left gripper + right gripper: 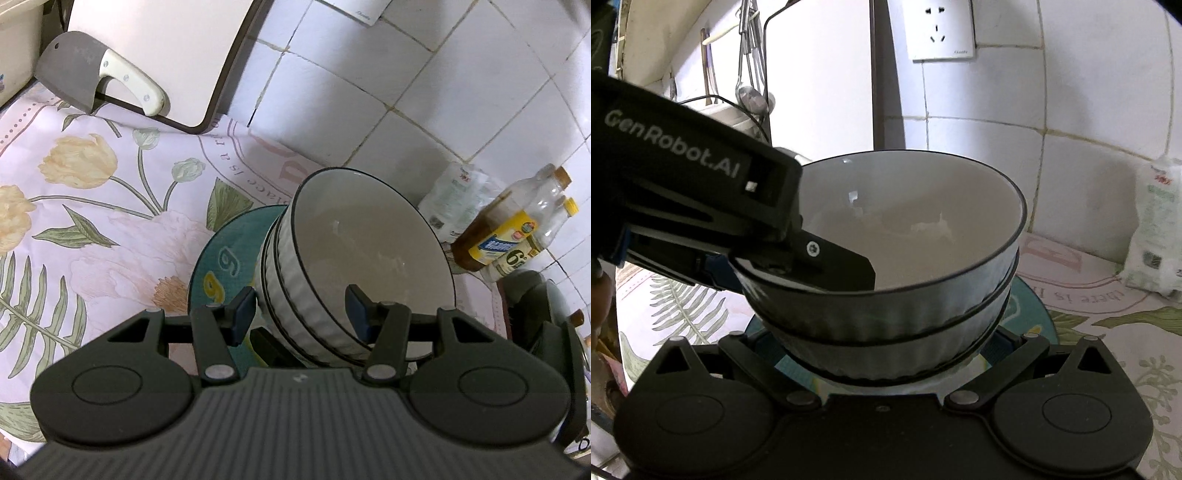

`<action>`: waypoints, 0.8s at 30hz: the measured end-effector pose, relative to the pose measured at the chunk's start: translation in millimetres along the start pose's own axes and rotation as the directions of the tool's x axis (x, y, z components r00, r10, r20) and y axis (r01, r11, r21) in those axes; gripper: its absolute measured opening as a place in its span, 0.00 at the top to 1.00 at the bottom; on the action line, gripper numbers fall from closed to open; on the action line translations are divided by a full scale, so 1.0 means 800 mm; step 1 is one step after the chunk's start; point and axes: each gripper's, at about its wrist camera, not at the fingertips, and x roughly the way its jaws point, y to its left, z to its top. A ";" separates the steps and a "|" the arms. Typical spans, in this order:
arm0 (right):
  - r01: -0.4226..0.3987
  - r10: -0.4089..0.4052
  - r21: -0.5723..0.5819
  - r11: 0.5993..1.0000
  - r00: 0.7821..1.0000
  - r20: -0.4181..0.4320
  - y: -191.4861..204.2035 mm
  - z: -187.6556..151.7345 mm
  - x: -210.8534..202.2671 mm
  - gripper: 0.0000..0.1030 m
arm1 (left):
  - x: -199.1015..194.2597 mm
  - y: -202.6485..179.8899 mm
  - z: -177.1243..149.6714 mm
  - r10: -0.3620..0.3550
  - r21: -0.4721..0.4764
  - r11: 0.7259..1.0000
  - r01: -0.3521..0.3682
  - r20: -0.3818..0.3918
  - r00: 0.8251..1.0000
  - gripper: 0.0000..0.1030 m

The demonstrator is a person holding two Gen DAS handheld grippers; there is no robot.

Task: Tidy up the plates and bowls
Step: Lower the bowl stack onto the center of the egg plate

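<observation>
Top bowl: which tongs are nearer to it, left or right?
Left. The left tongs straddle the top bowl at its rim; the right tongs sit lower, beside the bottom bowl.

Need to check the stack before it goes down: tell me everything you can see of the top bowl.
The top bowl looks glazed ceramic: pale inside, ribbed white outside, dark rim line. It sits nested in at least one matching bowl over a teal plate, tilted in the left wrist view. It looks empty, with glare on the glaze. The left hand-held gripper straddles its rim, one finger inside, one outside.
</observation>
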 end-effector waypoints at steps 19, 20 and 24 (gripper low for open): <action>0.043 -0.045 -0.058 0.997 0.998 -0.043 0.037 0.001 0.011 0.01 | 0.006 0.017 0.007 -0.042 -0.070 0.997 0.041 -0.018 0.999 0.51; 0.045 -0.047 -0.061 0.997 0.998 -0.036 0.038 0.000 0.009 0.01 | 0.006 0.015 0.007 -0.037 -0.059 0.998 0.036 -0.017 0.999 0.51; 0.060 -0.061 -0.068 0.996 0.998 -0.017 0.043 -0.005 0.001 0.00 | 0.004 0.008 0.006 -0.014 -0.027 1.000 0.014 -0.022 1.000 0.51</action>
